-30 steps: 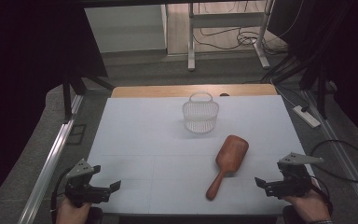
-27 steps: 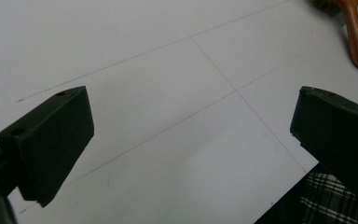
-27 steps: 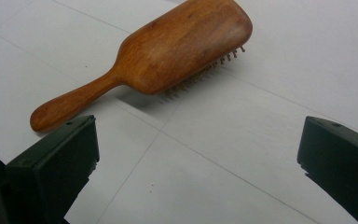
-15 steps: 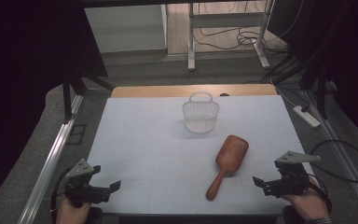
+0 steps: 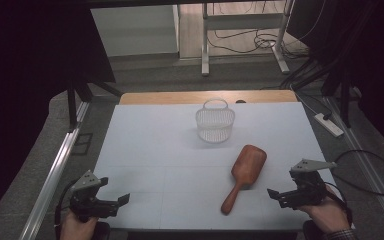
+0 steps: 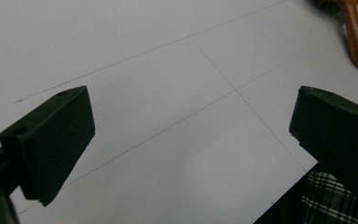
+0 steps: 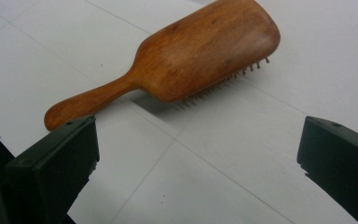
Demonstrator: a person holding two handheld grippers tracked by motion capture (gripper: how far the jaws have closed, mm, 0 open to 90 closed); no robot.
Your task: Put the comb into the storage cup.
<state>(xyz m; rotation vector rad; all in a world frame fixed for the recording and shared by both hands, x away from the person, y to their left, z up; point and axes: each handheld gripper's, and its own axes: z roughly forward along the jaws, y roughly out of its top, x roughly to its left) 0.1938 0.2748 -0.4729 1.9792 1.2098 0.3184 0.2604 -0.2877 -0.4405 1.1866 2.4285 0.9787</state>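
Note:
A wooden paddle hairbrush (image 5: 242, 176) lies bristles down on the white table (image 5: 160, 150), its handle pointing toward the front edge. In the right gripper view the hairbrush (image 7: 186, 65) lies just beyond my open jaws. My right gripper (image 5: 275, 195) hovers to the right of the handle, open and holding nothing. A small white wire basket (image 5: 215, 122) stands upright near the far middle of the table. At the front left corner, my left gripper (image 5: 122, 202) is open over bare table. The handle tip of the hairbrush (image 6: 356, 35) appears at the top right of the left gripper view.
A wooden strip (image 5: 205, 96) runs along the table's far edge. A metal rail (image 5: 55, 172) borders the left side. On the floor to the right lie a power strip (image 5: 328, 124) and cables (image 5: 375, 170). A plaid sleeve (image 6: 335, 200) shows below the table's front edge.
My right gripper has moved a little to the left, closer to the hairbrush handle. The left gripper, hairbrush and basket have stayed put.

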